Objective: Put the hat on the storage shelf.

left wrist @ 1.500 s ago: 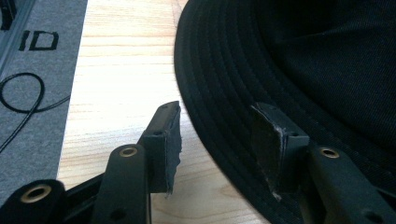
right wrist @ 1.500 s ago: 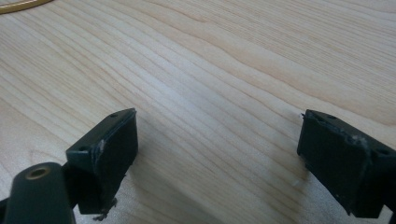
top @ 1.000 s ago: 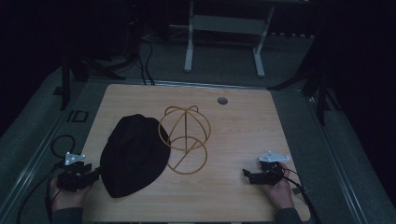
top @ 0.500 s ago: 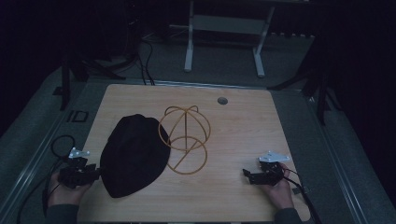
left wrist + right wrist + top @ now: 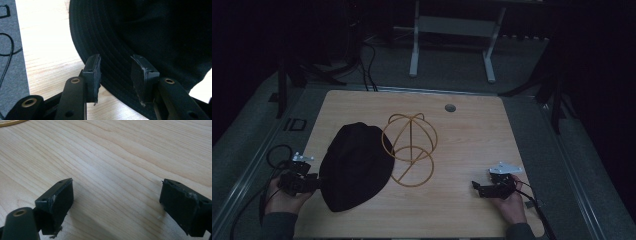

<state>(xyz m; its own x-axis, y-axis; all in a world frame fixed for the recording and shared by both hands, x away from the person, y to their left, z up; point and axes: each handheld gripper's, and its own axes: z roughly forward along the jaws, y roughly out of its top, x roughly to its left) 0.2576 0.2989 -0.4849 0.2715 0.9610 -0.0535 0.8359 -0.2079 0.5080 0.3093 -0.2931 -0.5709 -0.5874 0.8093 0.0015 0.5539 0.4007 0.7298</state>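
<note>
A black brimmed hat (image 5: 354,170) lies flat on the wooden table (image 5: 472,135), left of a gold wire hat stand (image 5: 409,145) and touching it. My left gripper (image 5: 314,182) sits at the hat's left edge. In the left gripper view its jaws (image 5: 116,72) stand partly apart over the stitched brim (image 5: 112,37). They have just been closing, with the brim's edge running between them, and the pads do not press on it. My right gripper (image 5: 476,187) rests near the front right of the table, open (image 5: 117,202) over bare wood.
A round grey grommet (image 5: 450,107) sits near the table's far edge. The stand's gold base ring (image 5: 10,122) shows at the top left of the right gripper view. A black cable (image 5: 272,155) loops off the table's left side. Dark floor and a white frame (image 5: 452,30) lie beyond.
My left gripper has risen a little and shifted slightly toward the hat. The hat, the stand and the right gripper have stayed put.
</note>
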